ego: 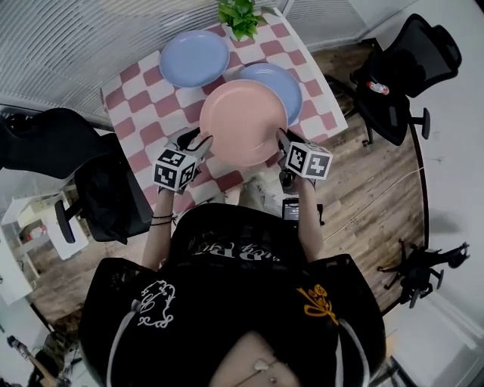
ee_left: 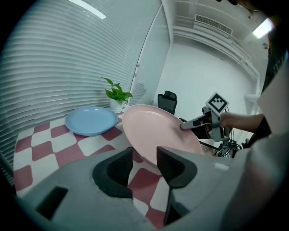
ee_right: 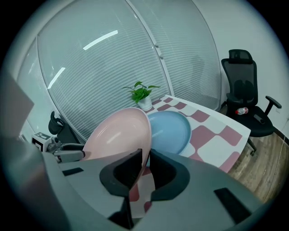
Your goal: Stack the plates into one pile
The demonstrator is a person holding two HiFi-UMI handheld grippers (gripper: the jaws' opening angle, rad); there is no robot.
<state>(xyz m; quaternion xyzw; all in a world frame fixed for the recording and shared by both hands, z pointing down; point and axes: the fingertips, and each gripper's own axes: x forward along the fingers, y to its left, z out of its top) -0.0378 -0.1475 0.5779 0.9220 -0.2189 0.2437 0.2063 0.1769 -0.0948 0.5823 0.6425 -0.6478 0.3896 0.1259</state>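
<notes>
Left gripper (ego: 201,141) and right gripper (ego: 281,139) pinch the pink plate's (ego: 242,121) opposite rims; the right blue plate (ego: 286,82) lies just upper right.

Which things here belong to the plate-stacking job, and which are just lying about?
Job:
- pink round plate, held at its rim by the left gripper and the right gripper
- right light-blue round plate
- left light-blue round plate

Lying about:
- green potted plant
- black office chairs

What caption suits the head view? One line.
Left hand-held gripper and right hand-held gripper grip a pink plate by opposite edges over the checked table, two blue plates beyond.
</notes>
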